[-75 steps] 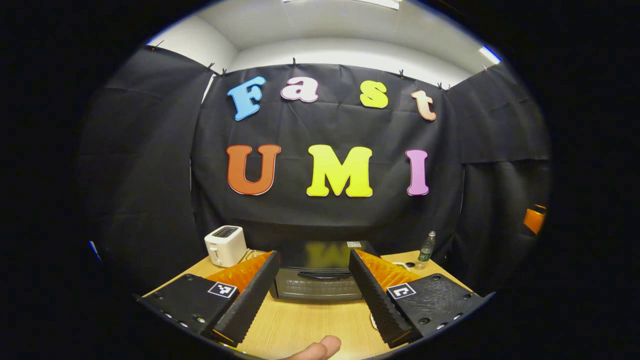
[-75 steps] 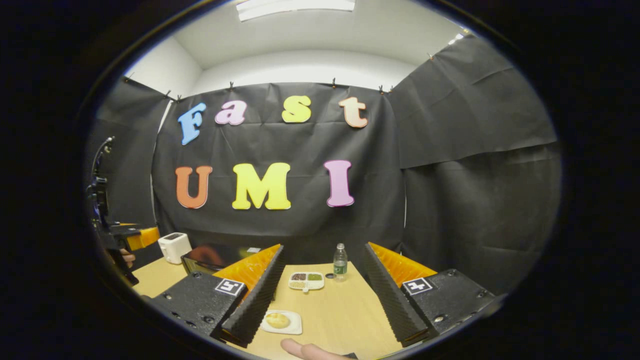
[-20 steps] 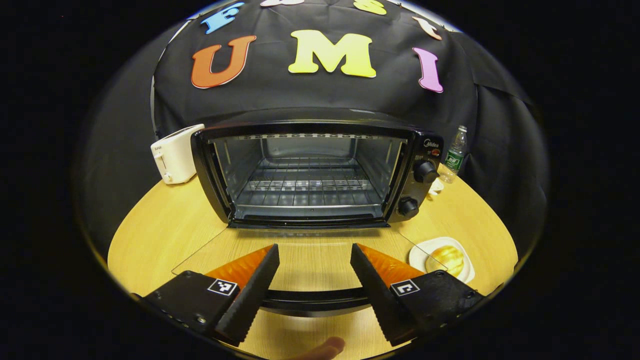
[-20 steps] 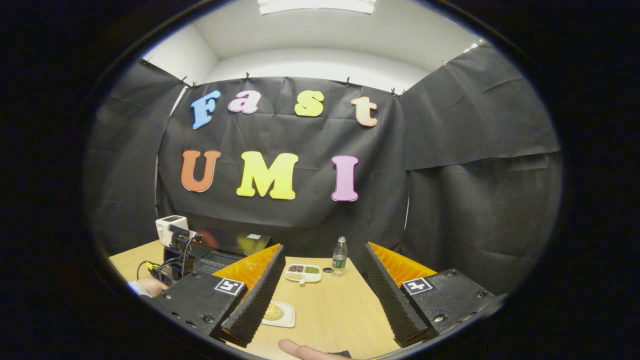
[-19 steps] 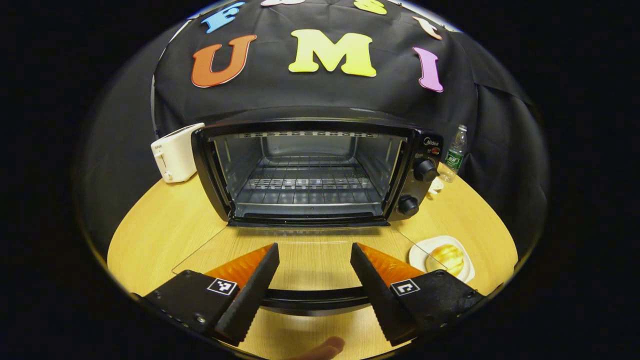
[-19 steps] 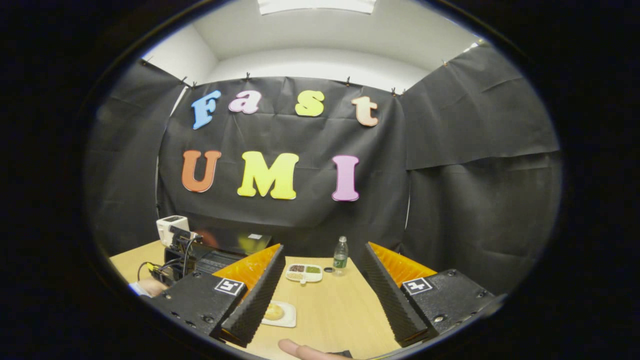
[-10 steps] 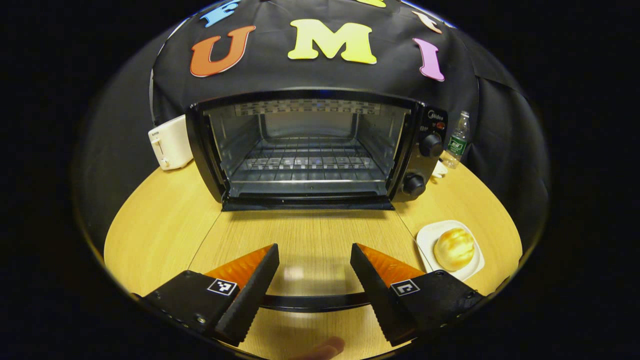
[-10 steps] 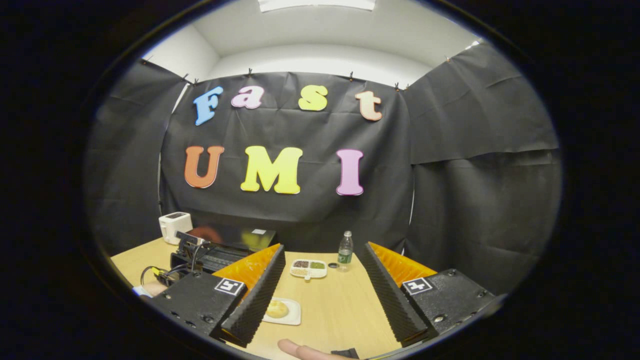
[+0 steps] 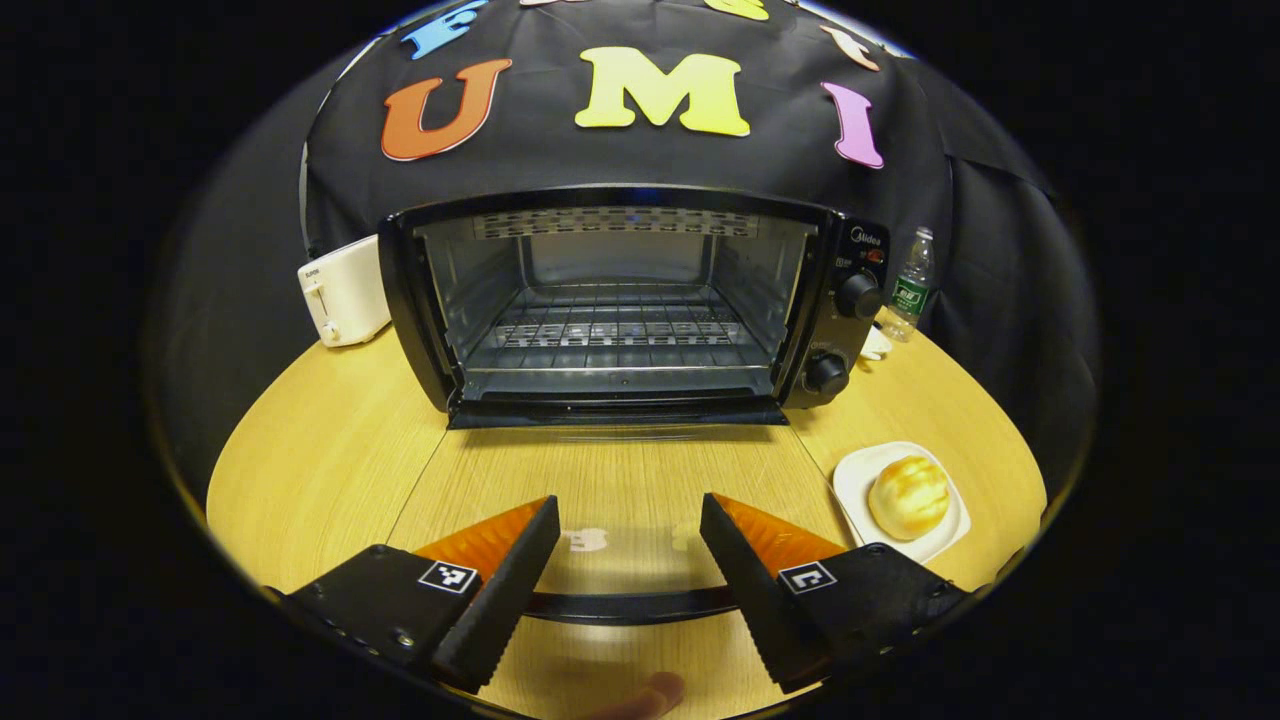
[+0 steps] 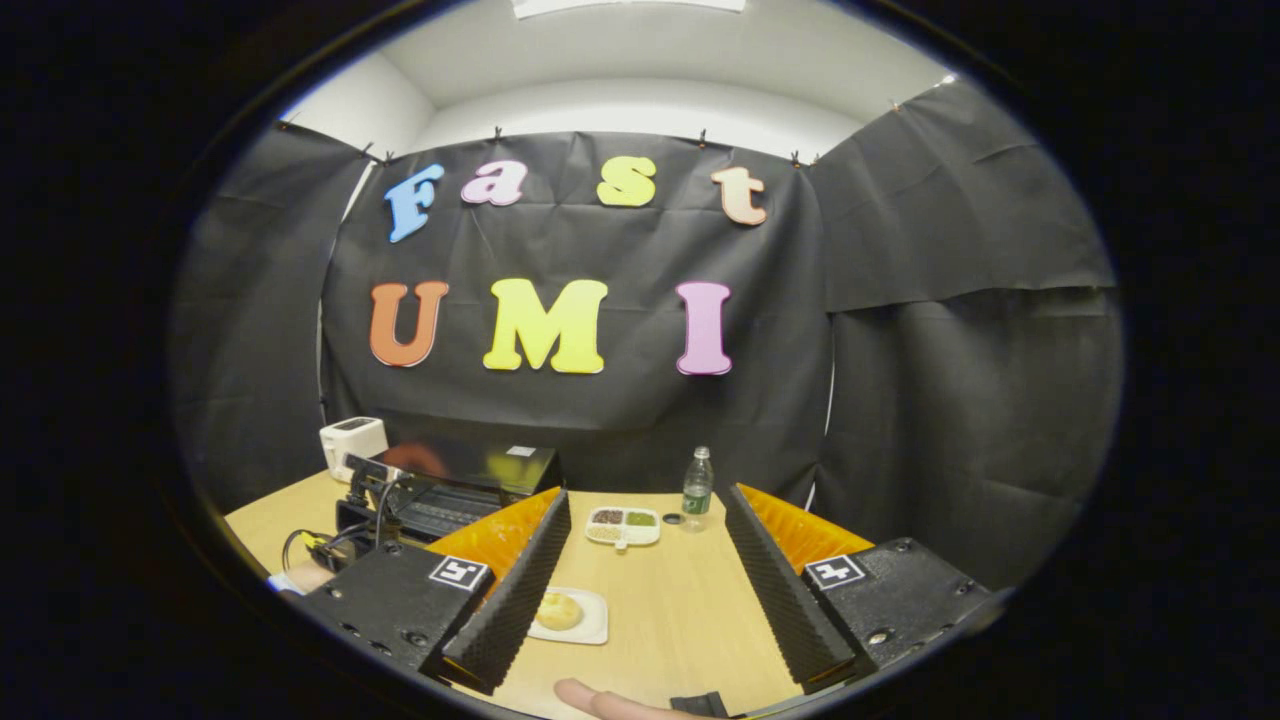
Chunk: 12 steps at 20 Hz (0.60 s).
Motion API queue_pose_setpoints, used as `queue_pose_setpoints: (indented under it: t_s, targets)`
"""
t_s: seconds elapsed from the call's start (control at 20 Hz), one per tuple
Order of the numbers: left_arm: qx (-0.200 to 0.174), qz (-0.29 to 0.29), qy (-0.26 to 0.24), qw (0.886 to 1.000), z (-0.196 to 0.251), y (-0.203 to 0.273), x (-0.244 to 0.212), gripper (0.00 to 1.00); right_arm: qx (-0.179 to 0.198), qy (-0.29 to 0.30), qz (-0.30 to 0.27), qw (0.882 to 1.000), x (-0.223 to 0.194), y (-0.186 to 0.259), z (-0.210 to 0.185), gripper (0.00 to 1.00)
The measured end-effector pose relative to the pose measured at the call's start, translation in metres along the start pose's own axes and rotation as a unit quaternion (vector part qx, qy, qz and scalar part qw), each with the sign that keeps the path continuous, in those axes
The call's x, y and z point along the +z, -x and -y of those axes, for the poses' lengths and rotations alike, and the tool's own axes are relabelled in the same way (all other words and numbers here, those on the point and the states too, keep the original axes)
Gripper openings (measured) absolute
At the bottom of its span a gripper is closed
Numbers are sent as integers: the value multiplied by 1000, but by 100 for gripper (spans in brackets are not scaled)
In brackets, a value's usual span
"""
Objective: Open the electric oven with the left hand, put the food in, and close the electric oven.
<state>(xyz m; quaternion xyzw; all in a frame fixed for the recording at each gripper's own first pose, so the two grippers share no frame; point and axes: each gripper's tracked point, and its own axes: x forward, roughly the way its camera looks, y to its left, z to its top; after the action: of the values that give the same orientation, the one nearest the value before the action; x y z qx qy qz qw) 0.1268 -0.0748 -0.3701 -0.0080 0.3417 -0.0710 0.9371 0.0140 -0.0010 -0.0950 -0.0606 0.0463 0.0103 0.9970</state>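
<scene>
Electric oven (image 9: 640,300) stands at the back of the counter (image 9: 320,450), door (image 9: 610,500) folded fully down and lying flat toward the camera. Left tongs (image 9: 628,560) are spread wide above the door's handle (image 9: 625,605), clamping nothing. Food, a bun (image 9: 908,497), sits on a white plate (image 9: 860,480) right of the door, just beside it. White toaster (image 9: 342,290) stands left of the oven; water bottle (image 9: 910,288) stands right of it. Right tongs (image 10: 645,570) are spread wide and empty over the counter, with a divided snack dish (image 10: 622,525) beyond them.
</scene>
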Motion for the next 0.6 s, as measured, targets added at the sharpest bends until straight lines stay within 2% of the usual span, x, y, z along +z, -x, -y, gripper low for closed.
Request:
queue_pose_setpoints:
  t_s: [0.15, 0.3, 0.5, 0.6]
  targets:
    - [2, 37, 6, 999, -4, 26, 29, 94, -3, 0, 4, 1000, -1, -3, 0, 100]
    - [2, 90, 6, 996, -6, 72, 65, 93, -8, 3, 1, 1000, -13, -11, -2, 100]
    - [8, 177, -2, 984, 0, 141, 111, 93, -3, 5, -26, 1000, -44, -27, -13, 100]
    - [10, 219, -5, 976, 2, 177, 131, 93, -2, 7, -35, 999, -61, -39, -18, 96]
